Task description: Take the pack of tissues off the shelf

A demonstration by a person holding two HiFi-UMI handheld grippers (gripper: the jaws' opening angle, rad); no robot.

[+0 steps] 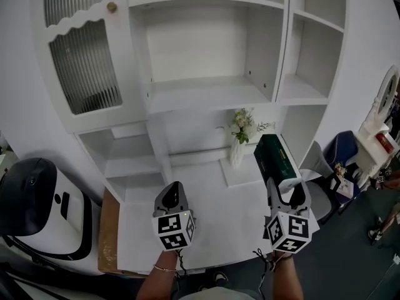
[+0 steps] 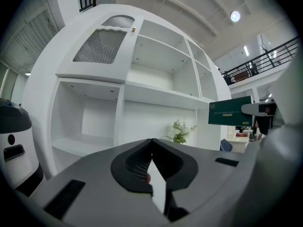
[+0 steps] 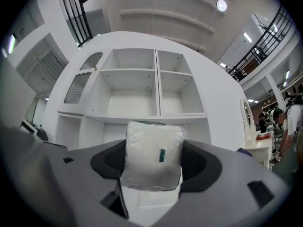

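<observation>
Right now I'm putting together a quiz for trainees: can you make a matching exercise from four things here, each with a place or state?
Things:
1. pack of tissues
2. left gripper
3. plant
4. ribbed door

Places or states:
A. top left of the shelf unit
B. clamped in the right gripper
C. jaws together, empty
D. standing on a low shelf

Pairs: 1-B, 2-C, 3-D, 4-A

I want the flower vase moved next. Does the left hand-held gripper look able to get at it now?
Probably yes: the left hand-held gripper is empty, jaws shut, and nothing stands between it and the vase; the tissue pack hangs to the vase's right.
</observation>
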